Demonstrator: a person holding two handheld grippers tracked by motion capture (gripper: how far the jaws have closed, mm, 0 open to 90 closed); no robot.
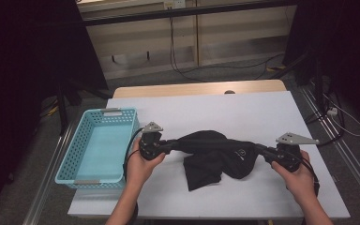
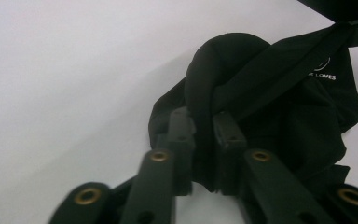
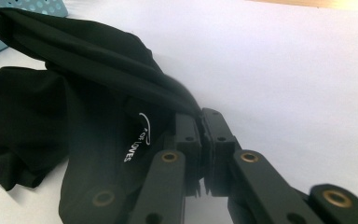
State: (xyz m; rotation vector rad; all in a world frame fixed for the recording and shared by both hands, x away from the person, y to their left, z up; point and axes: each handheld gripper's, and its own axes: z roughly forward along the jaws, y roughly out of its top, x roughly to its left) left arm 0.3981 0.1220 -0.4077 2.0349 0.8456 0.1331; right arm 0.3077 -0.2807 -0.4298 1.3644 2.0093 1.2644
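- Stretching black garment [image 1: 215,157] betw. both tongs, mid worktop [image 1: 262,108]
- L tongs [image 1: 168,145] pinch its left end
- R tongs [image 1: 261,149] clamped on right end
- Blue basket [image 1: 70,154] far left

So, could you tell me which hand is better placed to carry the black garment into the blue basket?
Left, probably. The left tool grips the black garment right beside the blue basket, while the right tool holds the far end.

Black garment [image 1: 215,157]: soft matt cloth with white print. Basket [image 1: 96,145]: perforated turquoise plastic. Surface [image 1: 243,112]: smooth, matt white covering.
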